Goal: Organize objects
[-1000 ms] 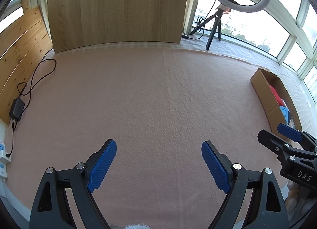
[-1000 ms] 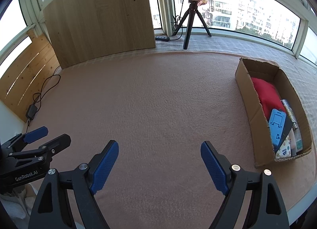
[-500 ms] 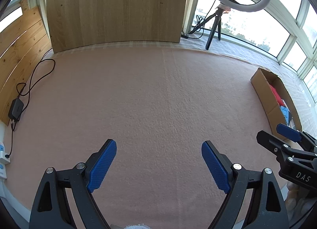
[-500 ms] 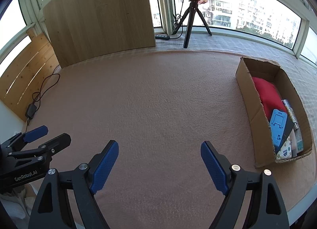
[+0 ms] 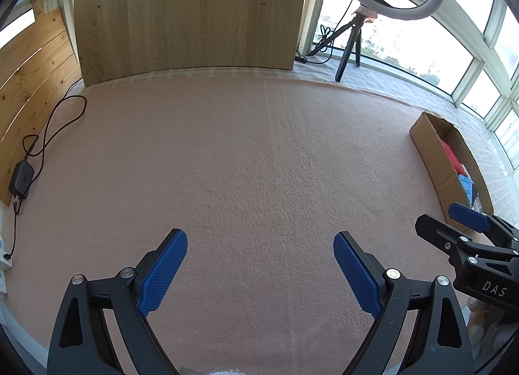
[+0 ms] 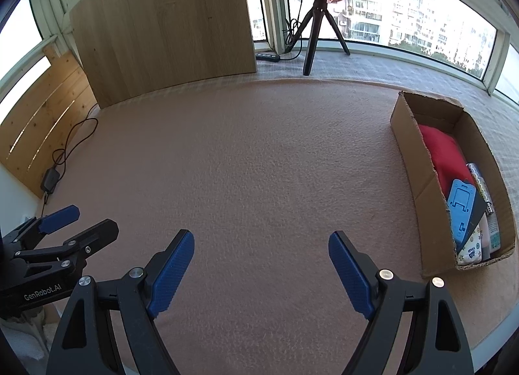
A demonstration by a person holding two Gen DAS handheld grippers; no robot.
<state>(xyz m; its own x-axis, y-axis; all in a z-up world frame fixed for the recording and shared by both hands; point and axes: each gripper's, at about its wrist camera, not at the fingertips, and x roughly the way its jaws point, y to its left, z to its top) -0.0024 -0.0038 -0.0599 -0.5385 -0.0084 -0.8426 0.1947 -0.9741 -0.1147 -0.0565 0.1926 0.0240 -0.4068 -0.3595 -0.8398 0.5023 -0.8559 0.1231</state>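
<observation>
A cardboard box [image 6: 418, 164] lies at the right of the pink cloth, long side toward me. Inside it are a red cushion [image 6: 442, 151], a light blue phone stand [image 6: 460, 209], a patterned tube [image 6: 483, 187] and a small starred pouch [image 6: 470, 250]. My right gripper [image 6: 261, 273] hovers open over bare cloth, left of the box, nothing between its blue pads. My left gripper [image 5: 259, 273] is open too, with nothing in it, over the near middle of the cloth. The box [image 5: 438, 161] also shows at the right in the left wrist view.
A wooden board [image 6: 162, 25] leans at the back, slatted wood panels [image 5: 29, 83] stand at the left. A ring light on a tripod [image 6: 316, 21] stands by the windows. A black adapter with cable [image 5: 21, 177] lies at the left edge. The table's front edge runs close below.
</observation>
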